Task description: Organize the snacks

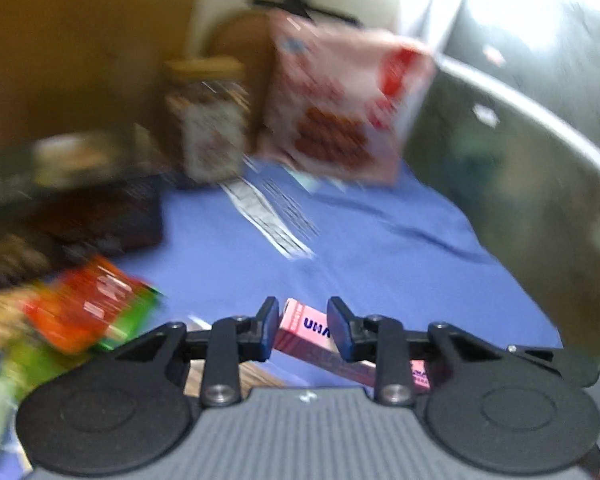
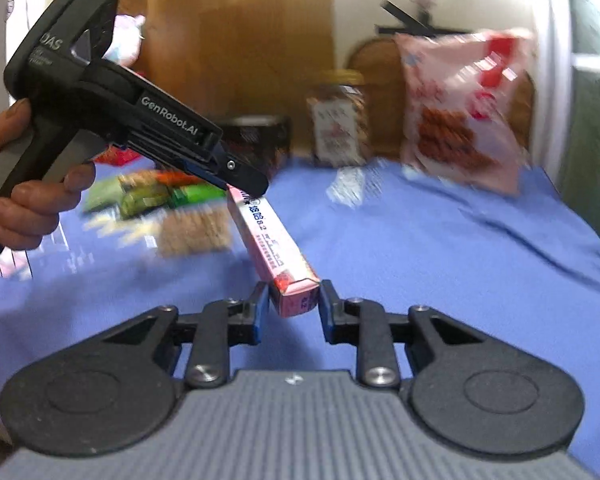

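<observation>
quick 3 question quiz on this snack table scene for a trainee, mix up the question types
1. True or false: the pink box lies flat on the blue cloth.
2. The left gripper meets the box at: A) its far end B) its middle C) nowhere.
3. What leans upright behind the jar?

Key
1. False: it is held off the cloth, with the right gripper at its near end.
2. A.
3. The pink snack bag.

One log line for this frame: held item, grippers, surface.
held: pink box, one end per gripper | left gripper: gripping | right gripper: gripping | blue cloth: snacks at back
</observation>
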